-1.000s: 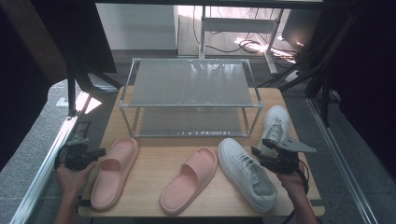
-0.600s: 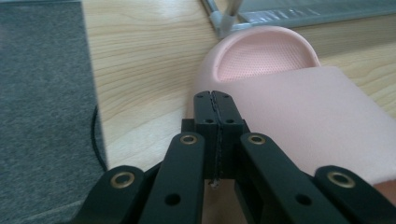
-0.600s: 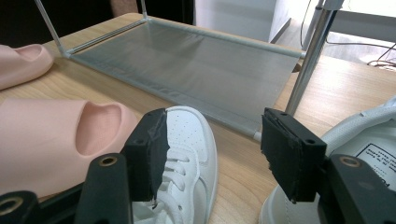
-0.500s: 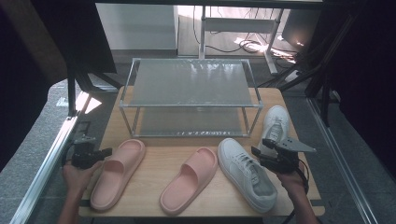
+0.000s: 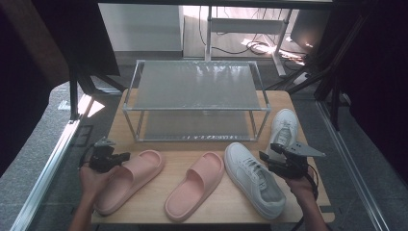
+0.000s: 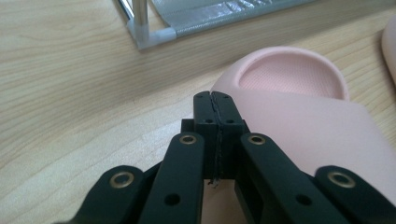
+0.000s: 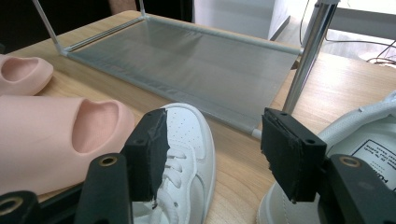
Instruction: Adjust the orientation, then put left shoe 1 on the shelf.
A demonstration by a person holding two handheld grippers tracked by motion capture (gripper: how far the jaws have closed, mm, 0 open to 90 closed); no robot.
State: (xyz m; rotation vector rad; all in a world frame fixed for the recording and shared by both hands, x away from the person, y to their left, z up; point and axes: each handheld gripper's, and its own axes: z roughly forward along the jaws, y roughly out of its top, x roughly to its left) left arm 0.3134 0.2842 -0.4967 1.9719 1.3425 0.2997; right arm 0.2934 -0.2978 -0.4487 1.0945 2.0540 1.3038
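Wooden table (image 5: 144, 211) holds a big shoe rack (image 5: 195, 101), then shoes. Left gripper (image 5: 126, 156) (jaws closed, holding nothing, just starting to part) sits at the left pink slipper (image 5: 129, 179). It should open wider before pinching. Right gripper (image 7: 212, 154) hangs wide open, empty, between two white sneakers (image 5: 254, 179).

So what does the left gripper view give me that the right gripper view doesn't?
Left gripper view: the left gripper, jaws together, over the leftmost pink slide.

Right gripper view: the right gripper, jaws apart, above the white sneaker, with a second sneaker at its right.

Both: the wooden table, the rack's lower shelf and pink slides.
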